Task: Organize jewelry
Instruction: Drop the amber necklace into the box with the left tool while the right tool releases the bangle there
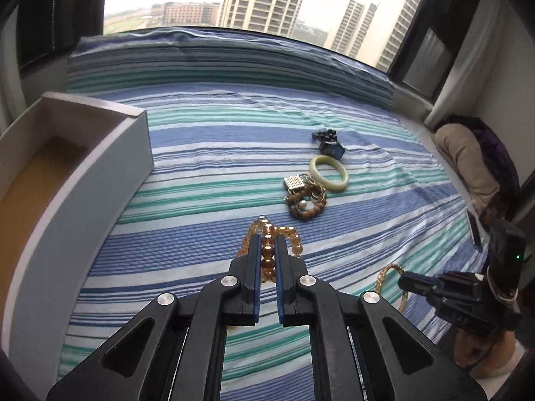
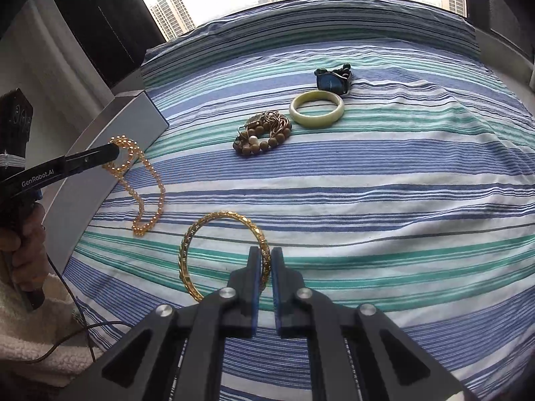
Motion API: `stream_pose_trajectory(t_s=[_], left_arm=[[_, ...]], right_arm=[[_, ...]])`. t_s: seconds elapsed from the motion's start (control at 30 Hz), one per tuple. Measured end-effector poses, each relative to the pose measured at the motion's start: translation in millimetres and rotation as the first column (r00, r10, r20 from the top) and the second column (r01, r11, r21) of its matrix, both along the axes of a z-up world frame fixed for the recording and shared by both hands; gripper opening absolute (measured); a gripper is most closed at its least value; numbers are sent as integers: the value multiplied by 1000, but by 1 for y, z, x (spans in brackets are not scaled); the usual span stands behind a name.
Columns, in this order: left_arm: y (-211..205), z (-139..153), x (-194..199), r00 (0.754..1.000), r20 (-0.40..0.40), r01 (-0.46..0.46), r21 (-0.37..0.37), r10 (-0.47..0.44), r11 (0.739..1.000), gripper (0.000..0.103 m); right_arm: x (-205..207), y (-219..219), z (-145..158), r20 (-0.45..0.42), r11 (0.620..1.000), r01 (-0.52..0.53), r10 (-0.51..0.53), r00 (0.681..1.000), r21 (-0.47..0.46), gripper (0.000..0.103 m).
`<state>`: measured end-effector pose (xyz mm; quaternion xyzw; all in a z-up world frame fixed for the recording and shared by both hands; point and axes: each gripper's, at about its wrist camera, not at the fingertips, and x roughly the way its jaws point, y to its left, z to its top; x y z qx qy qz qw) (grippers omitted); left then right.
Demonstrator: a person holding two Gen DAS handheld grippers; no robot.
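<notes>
So the white box [image 1: 83, 180] sits on my left, nothing visible inside. My left gripper [image 1: 269, 244] pinches the amber bead necklace [image 2: 147, 180] beside it; my right gripper [image 2: 265, 257] clamps the gold bangle [image 2: 200, 234] on the striped bedspread [image 2: 384, 183].

One legible marking found. At the left edge of the right wrist view, the black arm of the left gripper [image 2: 115, 153] carries the white lettering "GenRobot.AI". In the left wrist view, faint characters sit on the body of the right gripper [image 1: 406, 282] at lower right, too blurred to read. No other text observed.
</notes>
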<state>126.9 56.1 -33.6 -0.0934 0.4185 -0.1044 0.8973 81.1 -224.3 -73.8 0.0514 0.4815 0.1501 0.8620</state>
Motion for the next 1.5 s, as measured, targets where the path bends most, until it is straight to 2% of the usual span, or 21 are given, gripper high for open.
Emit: stream_pose_trajectory(t_s=[0.17,0.4,0.6,0.73,0.87,0.97,1.1,1.27,1.4,1.5], left_arm=[[39,47,-23,995,39,-87,-64,89,994,5],[81,111,-42,975,132,-176,-32,179,984,5],[127,151,-53,940,188,-292,15,284,956,5],[165,159,-54,911,190,-378,25,367,926,5],[199,146,-48,882,168,-452,42,440,891,5],[219,121,-37,868,122,-490,48,482,870,5],[241,75,-21,851,40,-525,57,524,849,5],[269,20,-6,813,-66,-574,70,578,816,5],[278,-1,-2,794,-97,-594,90,601,799,5],[277,-7,3,791,-101,-593,111,603,797,5]], right_arm=[[4,21,31,55,998,-61,60,997,28,6],[20,72,74,132,981,-192,187,973,23,6],[48,134,119,208,947,-322,311,927,19,6],[69,187,143,250,913,-408,391,886,20,6],[93,244,152,268,882,-472,452,851,9,6],[114,287,142,246,867,-499,483,840,4,6],[134,339,111,188,846,-533,525,830,-6,6],[151,381,66,117,833,-549,553,825,-66,6],[165,399,36,66,831,-543,553,831,-122,6],[176,404,23,49,836,-528,540,840,-151,6]])
